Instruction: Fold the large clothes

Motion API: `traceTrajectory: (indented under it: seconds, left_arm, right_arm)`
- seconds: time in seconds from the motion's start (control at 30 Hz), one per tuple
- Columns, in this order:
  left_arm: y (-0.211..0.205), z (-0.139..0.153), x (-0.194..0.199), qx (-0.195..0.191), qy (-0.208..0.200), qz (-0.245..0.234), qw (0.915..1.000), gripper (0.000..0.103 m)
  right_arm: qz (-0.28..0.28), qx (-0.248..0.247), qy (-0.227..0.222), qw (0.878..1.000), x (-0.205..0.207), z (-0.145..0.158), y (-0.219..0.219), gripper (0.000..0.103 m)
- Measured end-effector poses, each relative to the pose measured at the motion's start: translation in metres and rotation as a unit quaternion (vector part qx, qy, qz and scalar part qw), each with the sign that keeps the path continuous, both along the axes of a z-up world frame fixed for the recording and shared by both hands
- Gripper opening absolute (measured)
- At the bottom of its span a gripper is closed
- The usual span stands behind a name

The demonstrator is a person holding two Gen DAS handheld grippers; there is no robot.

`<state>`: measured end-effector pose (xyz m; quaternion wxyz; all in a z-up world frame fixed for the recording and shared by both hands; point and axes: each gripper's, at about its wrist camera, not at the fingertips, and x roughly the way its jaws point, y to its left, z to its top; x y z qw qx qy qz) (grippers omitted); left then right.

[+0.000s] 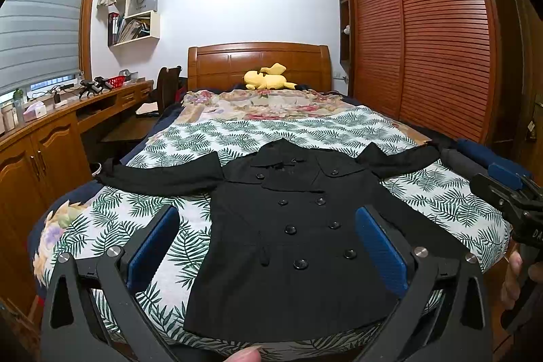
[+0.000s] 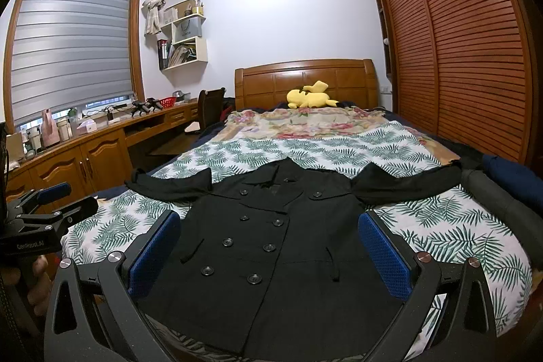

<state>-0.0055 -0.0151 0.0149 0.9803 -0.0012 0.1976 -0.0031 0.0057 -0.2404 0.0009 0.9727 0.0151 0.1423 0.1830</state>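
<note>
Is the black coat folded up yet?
No, the coat is spread flat on the bed, buttons facing up, both sleeves stretched out sideways.

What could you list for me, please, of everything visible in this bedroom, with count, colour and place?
double-breasted button coat: one, black, flat on bed, sleeves spread
leaf-print cover: one, green-white, under coat
floral blanket: one, pink-beige, beyond leaf cover
plush toy: one, yellow, by headboard
wooden headboard: one, brown, far end
louvred wardrobe doors: reddish-brown, right wall
wooden desk: one, brown, under window
wall shelves: white, left of bed
left gripper: open, above coat
right gripper: open, above coat
</note>
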Motion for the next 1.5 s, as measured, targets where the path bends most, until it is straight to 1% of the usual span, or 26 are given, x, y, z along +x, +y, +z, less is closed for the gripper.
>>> traceTrajectory:
  seconds: [1.5]
  left_arm:
    - [-0.0008,0.0018,-0.0048,0.002,-0.010,-0.002,0.9999,0.103]
  right_arm:
    - [-0.001,0.003,-0.002,1.000,0.0001,0.0007,0.0008,0.103]
